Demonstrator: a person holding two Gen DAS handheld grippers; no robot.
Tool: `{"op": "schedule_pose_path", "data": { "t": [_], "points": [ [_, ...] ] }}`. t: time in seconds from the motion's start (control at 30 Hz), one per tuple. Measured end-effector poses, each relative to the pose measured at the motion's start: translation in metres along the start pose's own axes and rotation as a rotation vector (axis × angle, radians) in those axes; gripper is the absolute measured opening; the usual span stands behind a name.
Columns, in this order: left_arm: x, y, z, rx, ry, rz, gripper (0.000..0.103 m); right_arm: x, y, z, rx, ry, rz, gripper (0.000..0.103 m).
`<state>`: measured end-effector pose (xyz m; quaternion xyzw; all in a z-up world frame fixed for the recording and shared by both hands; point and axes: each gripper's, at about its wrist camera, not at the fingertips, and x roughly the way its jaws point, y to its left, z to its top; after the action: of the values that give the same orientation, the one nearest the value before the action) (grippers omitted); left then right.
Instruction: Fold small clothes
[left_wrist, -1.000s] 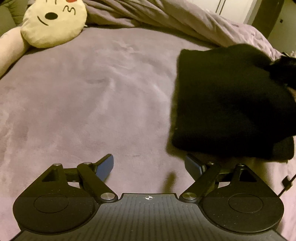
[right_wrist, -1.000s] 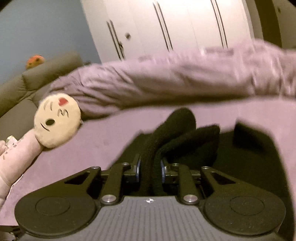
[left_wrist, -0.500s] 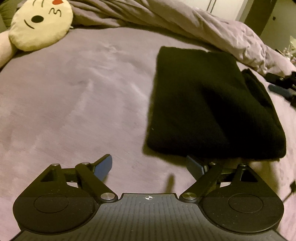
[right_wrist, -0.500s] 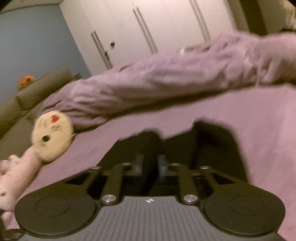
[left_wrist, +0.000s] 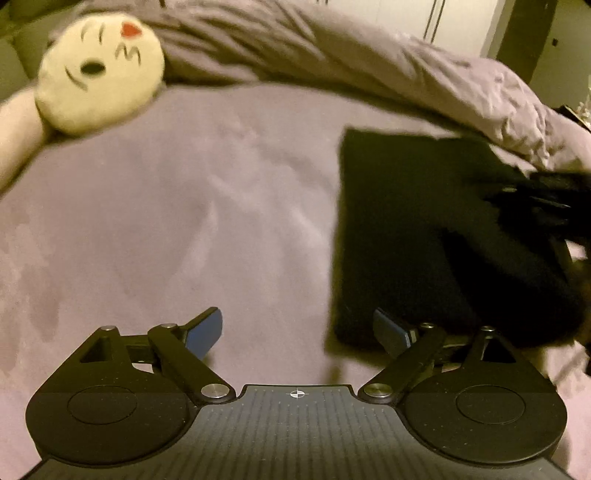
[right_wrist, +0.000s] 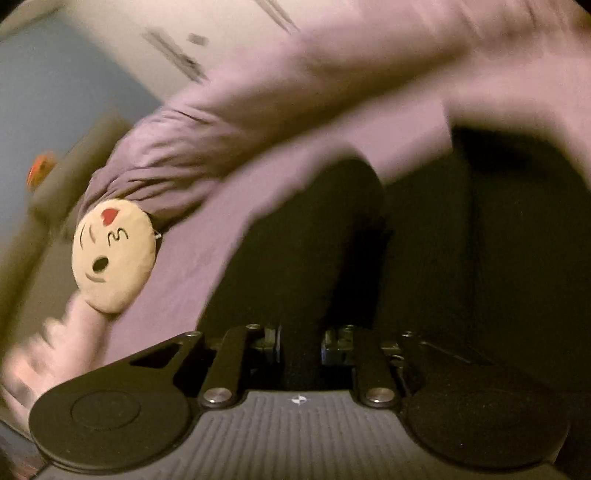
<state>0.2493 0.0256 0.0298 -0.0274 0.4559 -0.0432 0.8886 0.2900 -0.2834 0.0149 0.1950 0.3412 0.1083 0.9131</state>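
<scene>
A black folded garment (left_wrist: 406, 236) lies on the purple bed cover (left_wrist: 184, 206) at the right of the left wrist view. My left gripper (left_wrist: 297, 328) is open and empty, low over the cover, with its right finger at the garment's near left corner. My right gripper (right_wrist: 300, 339) is shut on a fold of the black garment (right_wrist: 314, 251) and holds it lifted; it shows as a dark blurred shape at the garment's right edge in the left wrist view (left_wrist: 543, 199).
A yellow kiss-face emoji plush (left_wrist: 99, 70) with a pink plush beside it lies at the back left, also in the right wrist view (right_wrist: 110, 254). A bunched purple duvet (left_wrist: 369, 62) runs along the back. White wardrobe doors (right_wrist: 221, 44) stand behind.
My right gripper has closed on the garment's right side and lifted a fold, rolling the view. My left gripper shifted slightly, still open at the near left corner.
</scene>
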Motion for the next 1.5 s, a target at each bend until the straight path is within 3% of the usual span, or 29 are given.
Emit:
{"op": "schedule_pose_path", "data": {
  "t": [0.1,0.23,0.3,0.33,0.4,0.47,0.57,0.63,0.73,0.77,0.87,0.93,1.0,1.03,1.13,1.23,1.3,1.37,1.47,1.5],
  "points": [
    [0.004,-0.004,0.014,0.005,-0.043,0.019,0.095,-0.032,0.002,-0.005,-0.157,-0.085,-0.096,0.015],
    [0.039,-0.027,0.014,-0.006,0.024,-0.038,0.095,-0.020,-0.046,-0.029,-0.054,0.030,-0.174,0.018],
    [0.058,-0.040,0.009,0.010,0.083,-0.037,0.093,-0.024,-0.050,-0.038,-0.075,0.003,-0.154,0.021],
    [0.063,-0.043,0.007,0.024,0.093,-0.012,0.090,-0.033,-0.052,-0.035,-0.042,-0.007,-0.136,0.026],
    [0.063,-0.040,0.006,0.041,0.086,-0.006,0.087,-0.049,-0.058,-0.028,0.033,-0.041,-0.117,0.057],
    [0.064,-0.035,0.006,0.028,0.087,0.000,0.087,-0.059,-0.068,-0.024,0.072,-0.086,-0.128,0.075],
    [0.064,-0.036,0.006,0.013,0.091,0.001,0.087,-0.048,-0.087,-0.025,0.185,-0.032,-0.097,0.075],
    [0.063,-0.040,0.005,0.027,0.079,0.015,0.087,-0.032,-0.094,-0.027,0.260,0.022,-0.014,0.075],
    [0.061,-0.042,0.004,0.042,0.071,0.025,0.086,-0.025,-0.085,-0.023,0.244,-0.004,0.008,0.075],
    [0.060,-0.042,0.004,0.044,0.071,0.027,0.086,-0.022,-0.081,-0.019,0.237,-0.008,0.037,0.073],
    [0.059,-0.043,0.004,0.044,0.069,0.033,0.086,-0.005,-0.066,-0.011,0.184,0.019,0.058,0.050],
    [0.060,-0.044,0.003,0.041,0.070,0.038,0.086,0.011,-0.053,-0.011,0.115,0.054,0.016,0.049],
    [0.059,-0.043,0.002,0.027,0.073,0.033,0.086,0.019,-0.038,-0.013,0.011,0.065,-0.063,0.031],
    [0.057,-0.042,0.002,0.022,0.073,0.026,0.086,0.018,-0.028,-0.011,-0.058,0.060,-0.112,0.029],
    [0.044,-0.038,0.004,0.027,0.045,0.022,0.087,-0.006,0.017,-0.005,-0.364,-0.075,-0.263,0.025],
    [0.029,-0.042,0.010,0.041,0.006,0.001,0.090,-0.034,0.035,0.000,-0.481,-0.207,-0.346,0.025],
    [0.022,-0.049,0.013,0.053,-0.014,-0.018,0.091,-0.035,0.033,-0.006,-0.573,-0.240,-0.456,0.025],
    [0.021,-0.060,0.014,0.081,-0.027,-0.039,0.093,-0.028,0.010,-0.009,-0.532,-0.196,-0.505,0.026],
    [0.031,-0.076,0.009,0.120,-0.007,-0.048,0.093,0.001,-0.049,-0.019,-0.362,-0.005,-0.509,0.035],
    [0.037,-0.081,0.008,0.129,0.007,-0.054,0.093,0.003,-0.064,-0.026,-0.324,-0.015,-0.484,0.037]
  ]
}}
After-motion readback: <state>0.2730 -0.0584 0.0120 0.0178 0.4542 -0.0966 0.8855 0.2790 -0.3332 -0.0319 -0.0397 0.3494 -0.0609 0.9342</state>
